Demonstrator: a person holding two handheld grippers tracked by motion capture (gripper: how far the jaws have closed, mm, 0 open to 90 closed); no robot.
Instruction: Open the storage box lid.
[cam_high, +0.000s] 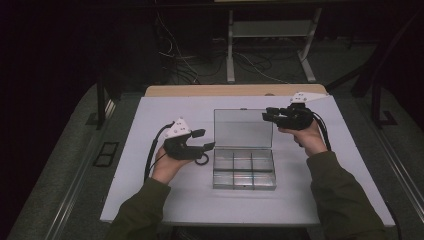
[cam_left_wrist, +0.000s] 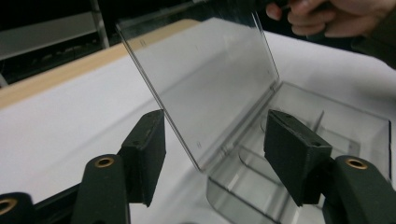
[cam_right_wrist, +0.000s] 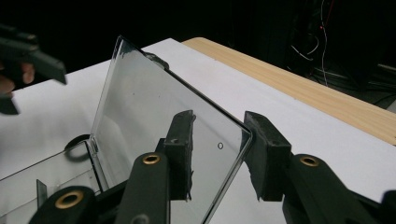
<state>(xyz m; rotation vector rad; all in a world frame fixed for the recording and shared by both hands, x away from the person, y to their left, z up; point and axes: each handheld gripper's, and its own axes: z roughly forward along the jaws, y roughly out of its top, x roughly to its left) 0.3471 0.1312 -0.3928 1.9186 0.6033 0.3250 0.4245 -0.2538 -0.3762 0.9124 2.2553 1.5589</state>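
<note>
Clear box (cam_high: 244, 170) with its lid (cam_high: 243, 128) stood upright sits mid-table on the white sheet (cam_high: 150, 200), its divided compartments looking empty, as a person works it with two handheld grippers. Beyond the sheet, a wooden table edge (cam_high: 210, 90) shows; on the dark floor behind lie cables (cam_high: 175, 60) and a metal stand (cam_high: 270, 30), all well apart from the work. The right gripper (cam_high: 266, 115) sits at the lid's upper right corner, its jaws set apart with the corner (cam_right_wrist: 243, 133) between them; the near pad looks close against the pane while the far one stands off, so this reads as a loose steadying rather than a clamp. The left gripper (cam_high: 206, 140) hangs by the box's left side, jaws well apart and holding nothing, the lid's left edge (cam_left_wrist: 163, 116) between them but untouched. By the look of it, the opening step is about done; next comes backing both grippers off without tipping the lid forward. A dark ring (cam_high: 202, 160) beside the box lies close under the left jaws.
</note>
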